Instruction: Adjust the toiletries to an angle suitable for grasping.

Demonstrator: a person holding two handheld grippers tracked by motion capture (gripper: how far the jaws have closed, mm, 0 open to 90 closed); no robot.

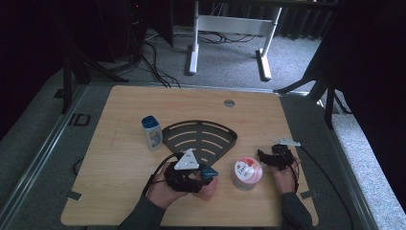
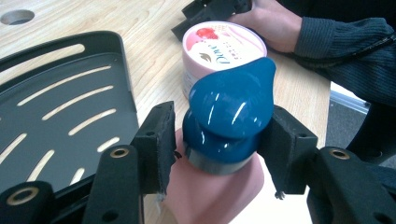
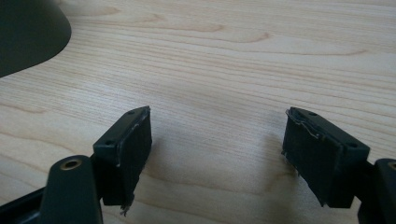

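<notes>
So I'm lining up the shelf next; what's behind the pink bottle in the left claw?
Behind the pink bottle with its blue cap stands a round Dove tub, lid up. The cap hides the tub's lower front wall.

Glossy deep-blue plastic on the bottle cap (image 2: pixel 229 112), highlights streaking across its smooth curves, and below it the pink bottle (image 2: pixel 212 193) looks soft matt plastic. Black jaws of the left gripper (image 2: pixel 217 144) are dull hard plastic with brassy metal eyelets, faced by frayed, rough black pads. Same worn, ragged-edged pads on the right gripper (image 3: pixel 217 149). The table (image 3: pixel 224 60) shows pale wood grain, smooth with a satin sheen. The slotted black rack (image 2: pixel 56 112) is matt, faintly sheened. The round tub (image 2: pixel 224 44) has a smooth printed lid
</notes>
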